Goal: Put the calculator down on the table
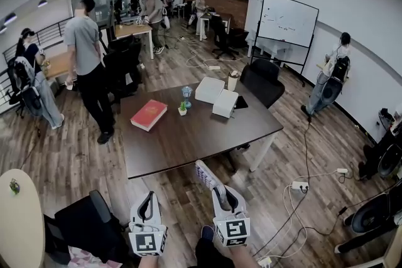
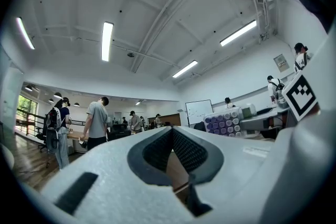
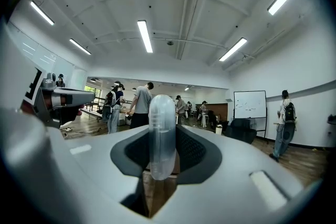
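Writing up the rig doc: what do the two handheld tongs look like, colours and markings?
Both the left tongs and right tongs have pale grey shells with dark textured pads lining the inside. Each carries a white cube printed with black square markers at its rear.

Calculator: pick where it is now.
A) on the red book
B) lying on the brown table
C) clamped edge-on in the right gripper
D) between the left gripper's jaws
C: the right gripper view shows the calculator clamped edge-on in the right gripper, short of the table.
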### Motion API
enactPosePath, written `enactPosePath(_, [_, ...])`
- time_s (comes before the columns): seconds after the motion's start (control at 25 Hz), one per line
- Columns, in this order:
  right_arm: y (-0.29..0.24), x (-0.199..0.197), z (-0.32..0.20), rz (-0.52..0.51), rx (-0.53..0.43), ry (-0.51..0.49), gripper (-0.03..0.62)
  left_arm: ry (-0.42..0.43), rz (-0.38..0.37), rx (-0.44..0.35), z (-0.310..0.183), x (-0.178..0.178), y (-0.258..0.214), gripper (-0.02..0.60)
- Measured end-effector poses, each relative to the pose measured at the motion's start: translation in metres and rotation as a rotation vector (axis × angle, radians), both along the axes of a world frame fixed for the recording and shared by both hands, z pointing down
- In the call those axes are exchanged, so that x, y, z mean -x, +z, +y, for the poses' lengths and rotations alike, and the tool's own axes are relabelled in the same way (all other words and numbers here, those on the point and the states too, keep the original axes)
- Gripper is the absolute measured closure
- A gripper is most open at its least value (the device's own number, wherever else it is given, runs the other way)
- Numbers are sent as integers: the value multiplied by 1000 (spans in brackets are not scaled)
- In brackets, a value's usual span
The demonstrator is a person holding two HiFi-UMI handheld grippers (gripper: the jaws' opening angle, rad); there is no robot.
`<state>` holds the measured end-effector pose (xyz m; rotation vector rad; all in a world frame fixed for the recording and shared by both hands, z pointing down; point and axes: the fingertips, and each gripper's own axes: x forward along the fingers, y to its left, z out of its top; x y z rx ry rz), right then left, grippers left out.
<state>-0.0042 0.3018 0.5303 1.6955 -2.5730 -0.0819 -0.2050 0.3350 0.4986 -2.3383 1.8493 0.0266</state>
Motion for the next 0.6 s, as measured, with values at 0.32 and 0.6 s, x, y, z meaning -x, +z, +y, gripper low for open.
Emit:
enactPosePath(0.32, [-8,-35,-77,4,3,21,479,25,4,-2,-83,-34,-8,588])
enactPosePath(0.6, [-24,-71,-163,-6,1,37,479,59,-6,-7,-167,-77,-27,587])
